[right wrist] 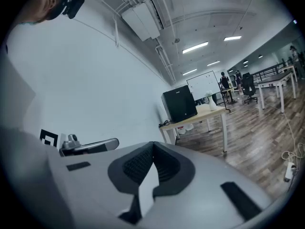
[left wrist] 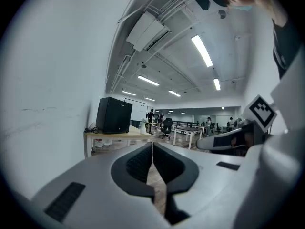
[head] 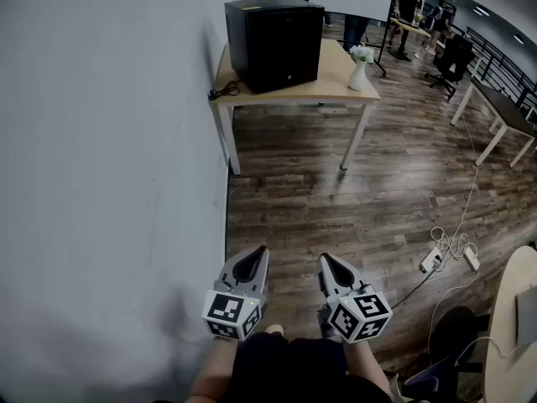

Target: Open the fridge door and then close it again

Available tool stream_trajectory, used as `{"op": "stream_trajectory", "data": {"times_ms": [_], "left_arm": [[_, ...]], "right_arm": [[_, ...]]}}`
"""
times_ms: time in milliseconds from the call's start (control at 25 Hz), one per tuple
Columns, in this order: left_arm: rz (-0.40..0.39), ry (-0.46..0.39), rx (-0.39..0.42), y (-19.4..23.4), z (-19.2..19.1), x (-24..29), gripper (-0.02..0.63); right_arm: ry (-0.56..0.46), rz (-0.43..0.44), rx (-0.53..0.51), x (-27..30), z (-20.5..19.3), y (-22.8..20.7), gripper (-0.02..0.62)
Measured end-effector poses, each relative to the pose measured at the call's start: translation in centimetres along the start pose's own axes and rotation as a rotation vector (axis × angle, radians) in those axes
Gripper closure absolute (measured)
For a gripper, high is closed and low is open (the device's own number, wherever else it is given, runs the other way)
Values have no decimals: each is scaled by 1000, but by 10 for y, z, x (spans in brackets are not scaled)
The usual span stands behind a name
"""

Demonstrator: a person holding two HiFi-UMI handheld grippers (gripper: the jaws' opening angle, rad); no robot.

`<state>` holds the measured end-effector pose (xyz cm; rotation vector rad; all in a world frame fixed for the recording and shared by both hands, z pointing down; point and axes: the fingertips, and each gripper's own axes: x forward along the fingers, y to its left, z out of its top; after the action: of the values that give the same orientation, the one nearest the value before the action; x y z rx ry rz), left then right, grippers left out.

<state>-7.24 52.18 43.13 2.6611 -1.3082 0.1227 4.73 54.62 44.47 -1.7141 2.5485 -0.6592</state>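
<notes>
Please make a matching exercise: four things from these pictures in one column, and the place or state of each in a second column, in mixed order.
1. fridge
2. vase
3. power strip
4. left gripper

A. lies on the floor, at right
B. on the table, right of the fridge
C. jaws together, nothing between
D. black, on the table's left part

Pairs: 1-D, 2-B, 3-A, 4-C
</notes>
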Motion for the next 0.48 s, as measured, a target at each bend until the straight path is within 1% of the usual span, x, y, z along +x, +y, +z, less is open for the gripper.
{"op": "stream_trajectory", "data": {"times_ms": [120,240,480], "left_arm": [[2,-18,-19,10,2,-7,598],[12,-30,-29,23,4,-11,598],[31,-18,-35,45,8,-21,598]], "right_arm": [[15,-7,-13,9,-4,9,604],[9,-22,-26,22,-1,16,604],[0,-36,-33,36,4,30,604]]}}
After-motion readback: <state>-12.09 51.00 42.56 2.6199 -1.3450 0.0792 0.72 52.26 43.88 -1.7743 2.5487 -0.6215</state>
